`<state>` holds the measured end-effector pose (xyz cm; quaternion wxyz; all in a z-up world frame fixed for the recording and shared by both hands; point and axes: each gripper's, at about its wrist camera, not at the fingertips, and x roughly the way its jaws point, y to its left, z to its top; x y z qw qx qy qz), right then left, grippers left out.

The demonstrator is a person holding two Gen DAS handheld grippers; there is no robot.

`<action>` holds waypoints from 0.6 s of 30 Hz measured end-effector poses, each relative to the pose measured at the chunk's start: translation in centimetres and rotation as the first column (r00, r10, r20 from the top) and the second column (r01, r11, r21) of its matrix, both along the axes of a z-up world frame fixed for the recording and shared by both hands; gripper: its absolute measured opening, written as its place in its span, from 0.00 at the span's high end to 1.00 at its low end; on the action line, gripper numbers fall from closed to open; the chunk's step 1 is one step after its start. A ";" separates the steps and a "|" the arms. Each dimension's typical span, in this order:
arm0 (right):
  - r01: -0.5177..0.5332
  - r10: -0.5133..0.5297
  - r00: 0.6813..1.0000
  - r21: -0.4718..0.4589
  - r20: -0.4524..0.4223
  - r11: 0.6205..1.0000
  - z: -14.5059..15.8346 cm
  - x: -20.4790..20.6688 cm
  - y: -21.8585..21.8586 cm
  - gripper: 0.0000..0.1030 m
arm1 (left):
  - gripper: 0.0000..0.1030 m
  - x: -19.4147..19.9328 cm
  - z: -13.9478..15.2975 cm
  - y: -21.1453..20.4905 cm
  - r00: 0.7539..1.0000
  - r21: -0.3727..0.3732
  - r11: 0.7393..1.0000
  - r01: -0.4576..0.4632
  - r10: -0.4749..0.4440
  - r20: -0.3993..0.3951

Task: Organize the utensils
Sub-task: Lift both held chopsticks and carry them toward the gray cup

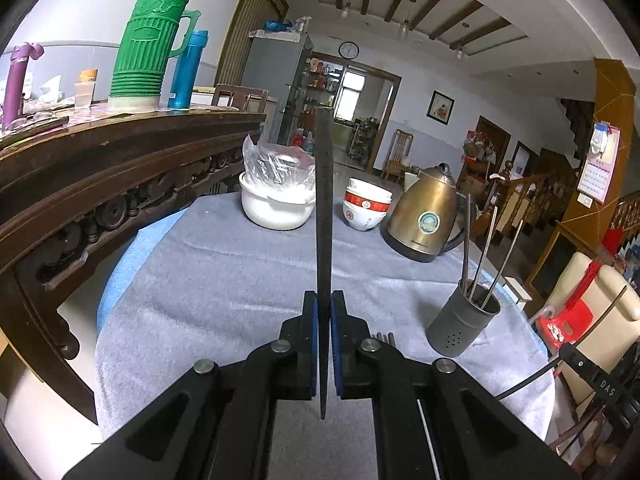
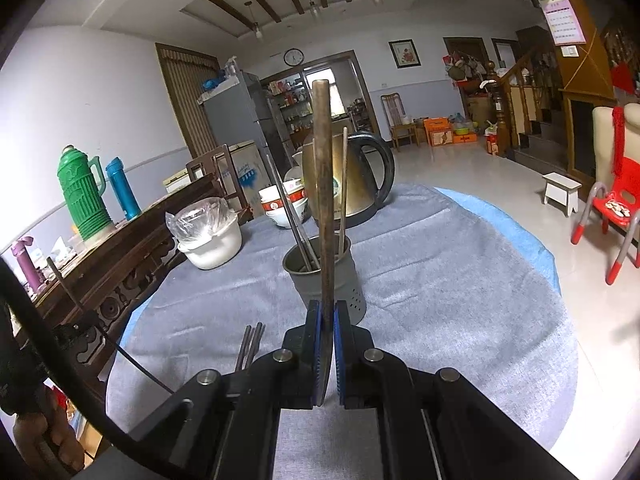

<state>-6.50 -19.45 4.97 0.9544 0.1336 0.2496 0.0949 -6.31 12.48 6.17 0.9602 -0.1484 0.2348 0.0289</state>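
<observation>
My left gripper (image 1: 324, 344) clenched a dark chopstick (image 1: 323, 216); my right gripper (image 2: 327, 350) clenched a brown one (image 2: 325, 200); the holder (image 2: 326, 276) ahead already held several; loose ones (image 2: 249, 346) remained left of my right jaws.

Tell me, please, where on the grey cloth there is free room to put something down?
Free: the wide grey cloth right of the metal holder, toward the floor side, and the patch in front of the white pot, beside the dark wooden table. Crowded: the far edge, where white pot, bowls and kettle stand in a row.
</observation>
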 end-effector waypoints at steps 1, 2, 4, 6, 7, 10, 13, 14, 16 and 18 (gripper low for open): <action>-0.001 0.001 1.000 0.000 0.004 1.000 0.0 -0.2 0.0 0.94 | 0.94 0.0 -0.1 0.1 1.000 -0.009 1.000 0.001 -0.001 -0.007; -0.003 0.003 1.000 0.001 0.004 1.000 0.0 -0.2 0.0 0.94 | 0.94 0.0 -0.1 0.2 1.000 -0.017 1.000 0.000 0.000 -0.011; -0.008 0.008 1.000 0.004 -0.002 1.000 -0.2 -0.3 0.1 0.94 | 0.94 0.1 -0.1 0.5 1.000 -0.031 1.000 -0.003 0.003 -0.016; -0.012 0.012 1.000 0.007 -0.009 1.000 -0.4 -0.2 0.2 0.94 | 0.94 0.2 0.0 0.8 1.000 -0.050 0.999 -0.003 0.002 -0.016; -0.013 0.013 1.000 0.008 -0.009 1.000 -0.3 -0.1 0.3 0.94 | 0.94 0.3 0.0 1.0 1.000 -0.058 0.998 -0.002 0.001 -0.014; -0.014 0.014 1.000 0.008 0.000 1.000 0.1 -0.1 0.3 0.94 | 0.94 0.5 0.3 1.4 1.000 -0.090 0.996 0.001 -0.002 -0.013; -0.015 0.015 1.000 0.010 0.006 1.000 0.3 -0.1 0.4 0.94 | 0.94 0.6 0.6 1.7 1.000 -0.117 0.993 0.005 -0.006 -0.010; -0.017 0.017 1.000 0.013 0.005 1.000 0.4 0.0 0.3 0.94 | 0.94 0.7 0.8 1.7 1.000 -0.128 0.992 0.007 -0.008 -0.007; -0.017 0.017 1.000 0.019 0.009 1.000 0.7 0.1 0.3 0.94 | 0.94 0.8 1.1 1.7 1.000 -0.142 0.990 0.014 -0.014 -0.001; -0.016 0.015 1.000 0.026 0.019 1.000 1.2 0.2 0.1 0.94 | 0.94 1.1 1.7 1.5 1.000 -0.158 0.987 0.030 -0.028 0.010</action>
